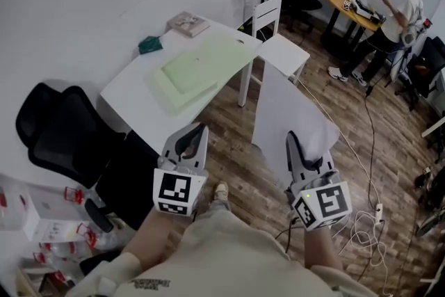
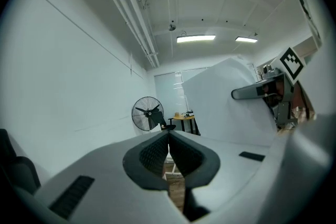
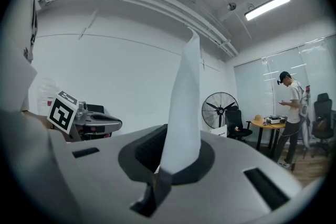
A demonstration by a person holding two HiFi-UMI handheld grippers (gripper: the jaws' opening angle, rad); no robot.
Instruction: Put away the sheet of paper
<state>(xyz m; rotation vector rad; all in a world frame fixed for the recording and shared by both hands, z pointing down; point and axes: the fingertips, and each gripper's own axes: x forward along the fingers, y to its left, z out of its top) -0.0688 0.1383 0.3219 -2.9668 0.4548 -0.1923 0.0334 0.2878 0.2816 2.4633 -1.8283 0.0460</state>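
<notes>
In the head view, the right gripper (image 1: 293,140) is pinching the near edge of the sheet of paper (image 1: 286,108), which is reaching out ahead of the person over the wooden floor, well apart from the white table (image 1: 132,90) and just beside the white chair (image 1: 279,45). The left gripper (image 1: 197,130) is pointing forward beside it and is carrying nothing.

In the left gripper view, the left gripper (image 2: 169,135) is showing its jaws pressed together with nothing between them. The sheet of paper (image 2: 223,105) is filling the right of the picture as a broad pale plane, with the right gripper (image 2: 247,93) at its edge.

In the right gripper view, the right gripper (image 3: 174,161) is clamping down on the sheet of paper (image 3: 184,102), which is rising edge-on out of the jaws and bending slightly near its top.

The paper is looking very light and thin. It is stiff enough to stand from a single hold, but it is probably easy to crease or tear. A hold close to one edge, as here, is likely to let the far end flop and swing. A second hold on the opposite edge would probably be keeping it flat while it is laid down.
</notes>
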